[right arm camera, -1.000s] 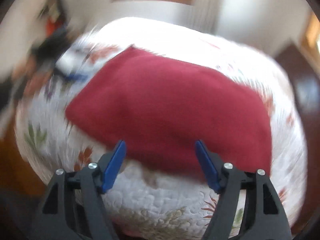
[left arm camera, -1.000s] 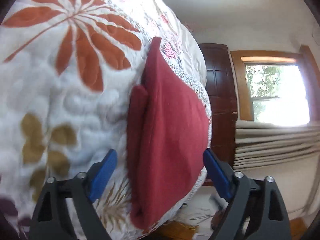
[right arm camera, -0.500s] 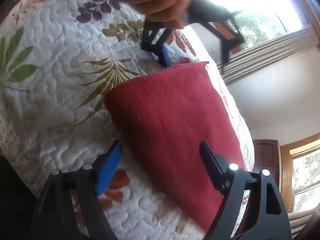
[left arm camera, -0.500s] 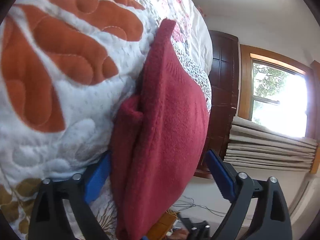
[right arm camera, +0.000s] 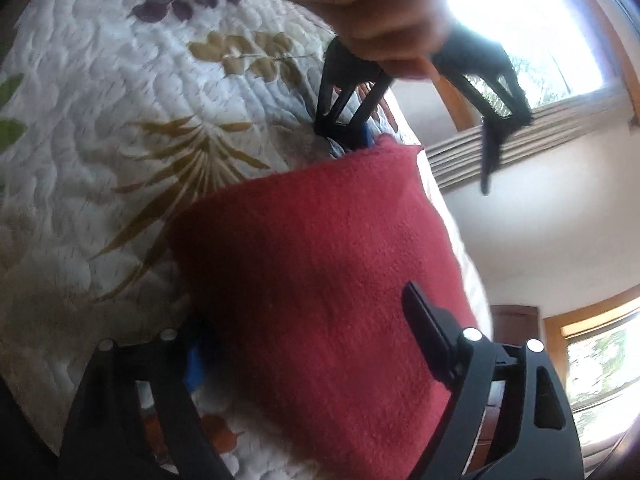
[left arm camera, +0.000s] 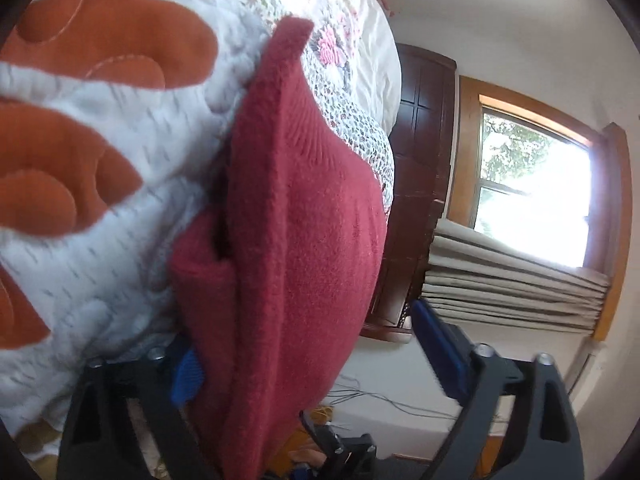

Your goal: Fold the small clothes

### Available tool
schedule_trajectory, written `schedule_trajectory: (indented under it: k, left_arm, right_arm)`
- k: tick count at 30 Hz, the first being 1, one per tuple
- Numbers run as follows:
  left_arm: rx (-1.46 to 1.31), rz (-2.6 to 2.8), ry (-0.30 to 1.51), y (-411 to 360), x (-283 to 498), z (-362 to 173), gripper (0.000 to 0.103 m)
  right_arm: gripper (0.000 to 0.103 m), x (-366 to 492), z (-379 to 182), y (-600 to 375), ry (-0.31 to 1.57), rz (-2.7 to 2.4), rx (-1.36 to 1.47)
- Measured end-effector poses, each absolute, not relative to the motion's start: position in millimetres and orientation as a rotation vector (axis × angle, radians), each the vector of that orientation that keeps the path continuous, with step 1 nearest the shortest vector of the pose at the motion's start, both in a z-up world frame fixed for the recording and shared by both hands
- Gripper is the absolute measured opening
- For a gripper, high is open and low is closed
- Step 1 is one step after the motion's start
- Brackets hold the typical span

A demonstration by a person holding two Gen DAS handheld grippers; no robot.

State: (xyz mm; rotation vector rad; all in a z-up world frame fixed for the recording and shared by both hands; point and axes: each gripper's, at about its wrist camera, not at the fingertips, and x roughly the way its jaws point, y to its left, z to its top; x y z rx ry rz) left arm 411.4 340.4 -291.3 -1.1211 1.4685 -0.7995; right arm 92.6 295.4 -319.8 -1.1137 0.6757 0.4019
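while both claws gape, red garment (left arm camera: 304,264) between.

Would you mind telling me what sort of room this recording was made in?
Most likely a bedroom in a home. The red garment lies on a quilted floral bedspread, beside a dark wooden door and a wood-framed window with a folded fabric blind.

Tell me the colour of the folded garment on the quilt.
Dark red, plain with no pattern; the garment shows best in the right wrist view.
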Motion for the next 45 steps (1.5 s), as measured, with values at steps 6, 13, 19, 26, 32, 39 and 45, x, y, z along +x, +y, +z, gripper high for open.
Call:
schedule_trajectory:
  k: [6,13,19,26,32,39,45]
  left_arm:
    - [-1.131,-0.745,1.545,348.7,405.2,-312.6,0.023]
    - [-1.144,-0.732,1.523,346.7,399.4,-304.2,0.019]
    - [-1.133,-0.742,1.504,348.4,401.0,-279.7,0.019]
    - [-1.099,-0.741,1.478,338.1,405.6,-250.6,0.019]
    - [-1.065,-0.745,1.462,326.3,410.1,-226.4,0.019]
    - [-1.017,-0.76,1.45,312.6,414.8,-200.0,0.019]
    - [-0.976,-0.768,1.442,291.4,422.2,-175.3,0.019]
  right_arm:
    - [0.057,113.6,-311.7,283.3,0.761,0.423,-1.001]
    - [0.022,137.2,-276.6,277.0,0.851,0.429,-0.859]
    - [0.019,157.5,-247.5,267.9,0.879,0.425,-0.731]
    - [0.018,168.2,-219.8,251.4,0.865,0.419,-0.619]
    - [0.018,143.7,-206.9,241.8,0.84,0.409,-0.57]
    - [0.018,137.4,-193.1,228.4,0.818,0.389,-0.526]
    - [0.018,138.6,-176.4,211.4,0.803,0.37,-0.484]
